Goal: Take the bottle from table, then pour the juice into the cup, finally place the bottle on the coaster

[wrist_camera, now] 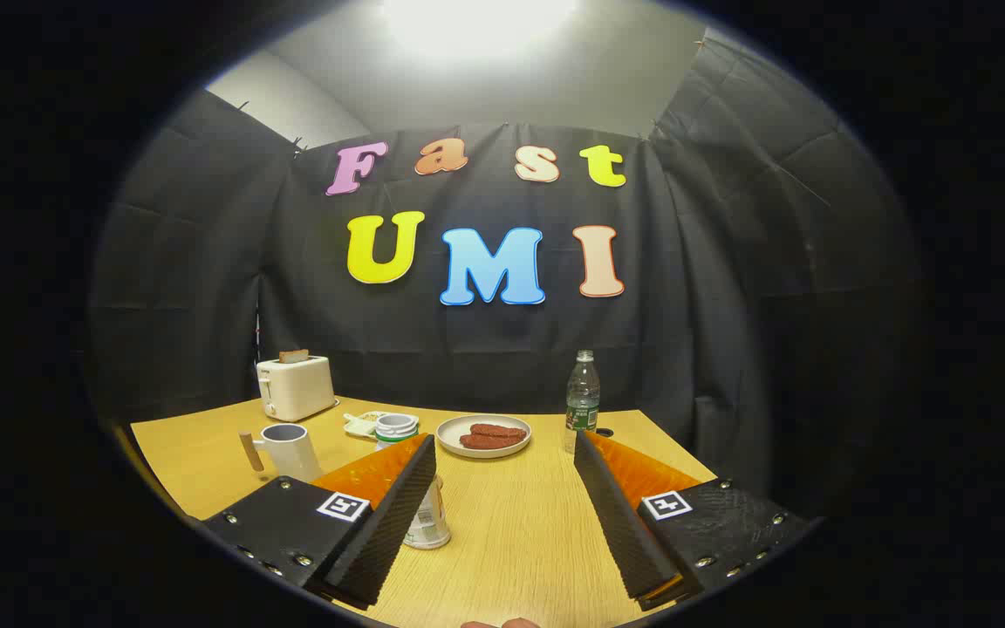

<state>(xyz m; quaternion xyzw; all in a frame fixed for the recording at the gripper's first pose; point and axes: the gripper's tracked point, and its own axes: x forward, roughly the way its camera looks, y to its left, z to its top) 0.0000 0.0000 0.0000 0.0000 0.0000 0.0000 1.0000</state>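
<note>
A small bottle (427,522) with a pale cap and green label stands right against the inner side of my left finger, which hides its middle. Its cap (396,426) shows above that fingertip. My gripper (503,443) is open, fingers spread wide, and only wooden table lies between them. A white cup (290,450) with a wooden handle stands to the left, beyond the left finger. A small dark round thing (605,432), perhaps the coaster, lies beside the right fingertip.
Just ahead of the fingers lies a plate (483,447) of sausages. A clear water bottle (582,399) stands beyond the right fingertip. At the back left are a white toaster (296,386) and a small dish (361,424). A hand's fingertips (502,623) show under the gripper.
</note>
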